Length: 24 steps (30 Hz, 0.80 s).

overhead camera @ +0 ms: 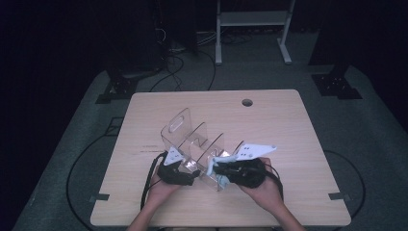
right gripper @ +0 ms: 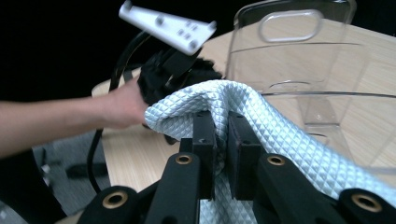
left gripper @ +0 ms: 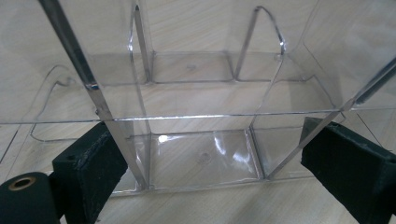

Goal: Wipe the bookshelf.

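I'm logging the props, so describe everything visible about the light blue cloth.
The light blue cloth looks like soft fabric with a quilted diamond weave. It is bunched into a fold and pinched between the shut jaws of the right gripper, draping off both sides. In the high view it hangs at the near end of the clear plastic organizer on the table.

Dim recording lab, lone wooden table (overhead camera: 288,125) on grey floor mat (overhead camera: 365,144), black curtains, trailing cables (overhead camera: 192,57), metal stand (overhead camera: 252,29)

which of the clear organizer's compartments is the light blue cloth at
The end compartment nearest the person, where the right gripper holds the light blue cloth against the clear organizer. The compartments farther back toward the tall handle end look empty.
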{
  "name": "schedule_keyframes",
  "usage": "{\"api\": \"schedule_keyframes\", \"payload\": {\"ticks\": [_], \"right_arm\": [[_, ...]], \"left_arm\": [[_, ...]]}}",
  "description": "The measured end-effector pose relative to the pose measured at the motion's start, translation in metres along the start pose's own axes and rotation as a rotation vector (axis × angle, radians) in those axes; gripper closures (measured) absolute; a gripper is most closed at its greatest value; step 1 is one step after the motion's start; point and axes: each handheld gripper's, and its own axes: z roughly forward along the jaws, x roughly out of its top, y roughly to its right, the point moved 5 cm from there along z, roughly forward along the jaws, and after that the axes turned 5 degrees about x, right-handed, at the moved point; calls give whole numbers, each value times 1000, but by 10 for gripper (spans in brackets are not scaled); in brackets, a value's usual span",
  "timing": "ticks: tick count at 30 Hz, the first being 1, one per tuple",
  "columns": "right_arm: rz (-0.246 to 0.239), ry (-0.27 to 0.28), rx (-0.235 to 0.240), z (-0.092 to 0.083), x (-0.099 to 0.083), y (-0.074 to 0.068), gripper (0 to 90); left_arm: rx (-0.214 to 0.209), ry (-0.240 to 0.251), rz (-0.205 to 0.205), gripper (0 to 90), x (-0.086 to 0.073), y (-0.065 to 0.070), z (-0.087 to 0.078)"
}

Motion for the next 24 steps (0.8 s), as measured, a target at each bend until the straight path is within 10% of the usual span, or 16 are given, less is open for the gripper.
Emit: {"api": "schedule_keyframes", "payload": {"ticks": [7, 17, 24], "right_arm": [[70, 59, -96, -21, 3, 35, 828], [-41, -78, 32, 15, -8, -20, 828], [7, -5, -14, -1, 2, 1, 827]], "left_arm": [[0, 2, -4, 76, 0, 0, 0], [-1, 3, -4, 76, -1, 0, 0], [1, 4, -1, 76, 0, 0, 0]]}}
